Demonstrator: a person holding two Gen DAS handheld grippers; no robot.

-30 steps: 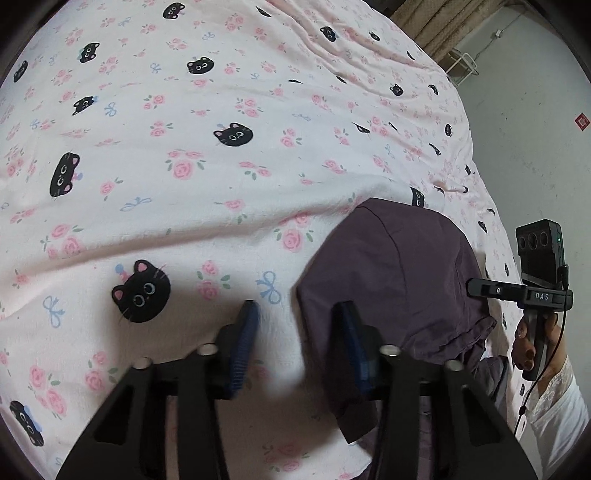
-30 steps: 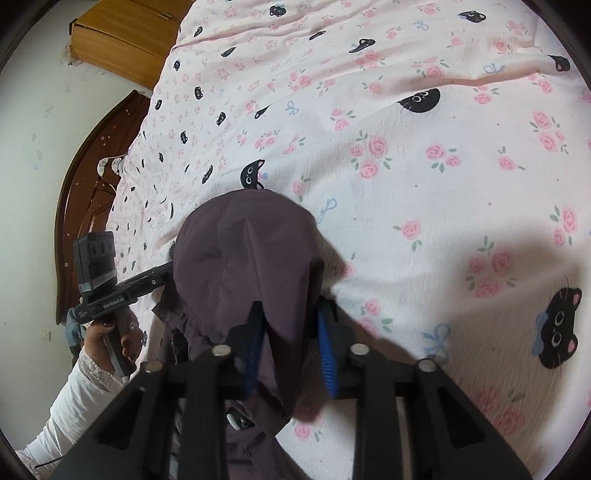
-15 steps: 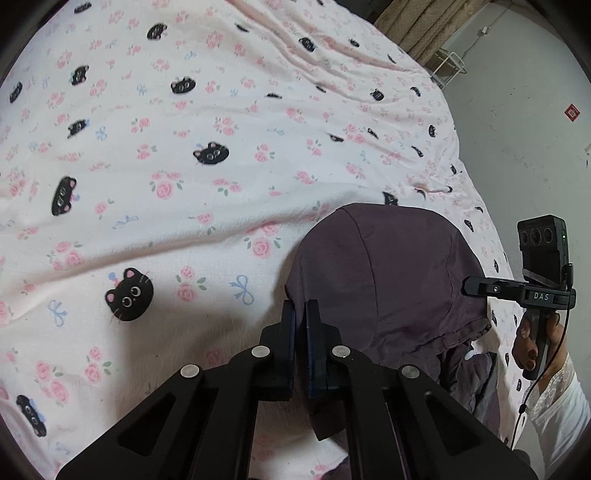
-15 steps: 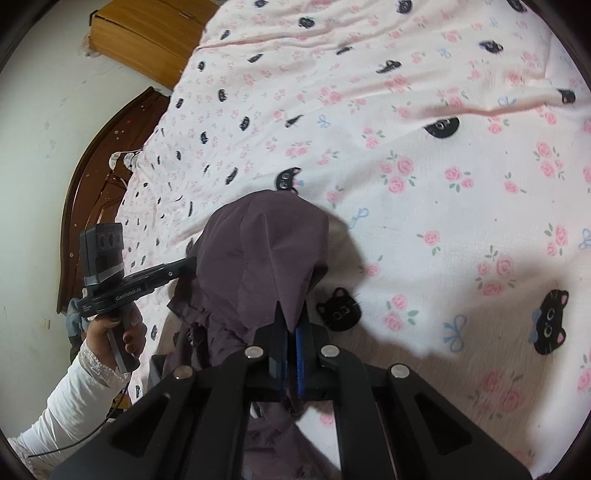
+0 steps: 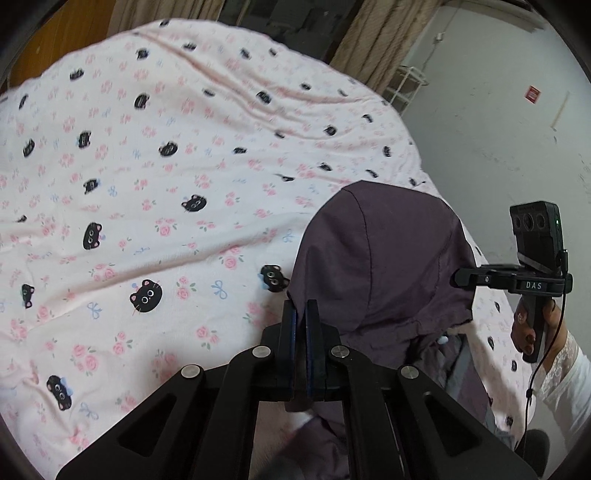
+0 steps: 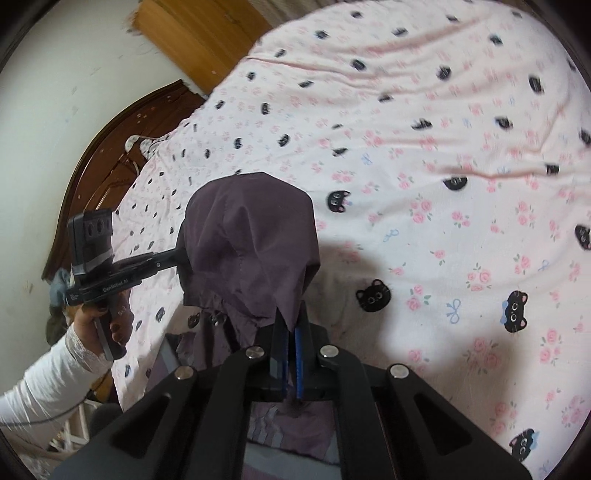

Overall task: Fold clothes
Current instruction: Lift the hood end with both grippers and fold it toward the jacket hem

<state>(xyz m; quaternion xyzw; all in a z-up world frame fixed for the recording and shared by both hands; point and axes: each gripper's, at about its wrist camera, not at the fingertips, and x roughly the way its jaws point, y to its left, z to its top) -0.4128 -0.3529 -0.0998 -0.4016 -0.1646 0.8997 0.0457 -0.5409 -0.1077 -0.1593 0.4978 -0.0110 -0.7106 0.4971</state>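
Note:
A dark purple hooded garment [image 5: 384, 258] hangs lifted above the pink bedsheet [image 5: 147, 184], hood uppermost. My left gripper [image 5: 301, 317] is shut on the hood's left edge. My right gripper [image 6: 290, 332] is shut on the hood's other edge, where the garment [image 6: 251, 243] shows again. The right gripper also shows in the left wrist view [image 5: 461, 278], the left gripper in the right wrist view [image 6: 177, 254]. The garment's body droops below, partly hidden by the gripper frames.
The bed is covered by a pink sheet [image 6: 443, 184] with black cats and roses. A wooden headboard [image 6: 99, 166] and wooden cabinet [image 6: 199, 33] stand at the left. Curtains [image 5: 380, 40] and a white rack [image 5: 406, 85] stand past the bed's far side.
Both grippers closed on the hood's edges, then lifted the garment up off the bed. The view now takes in more of the room.

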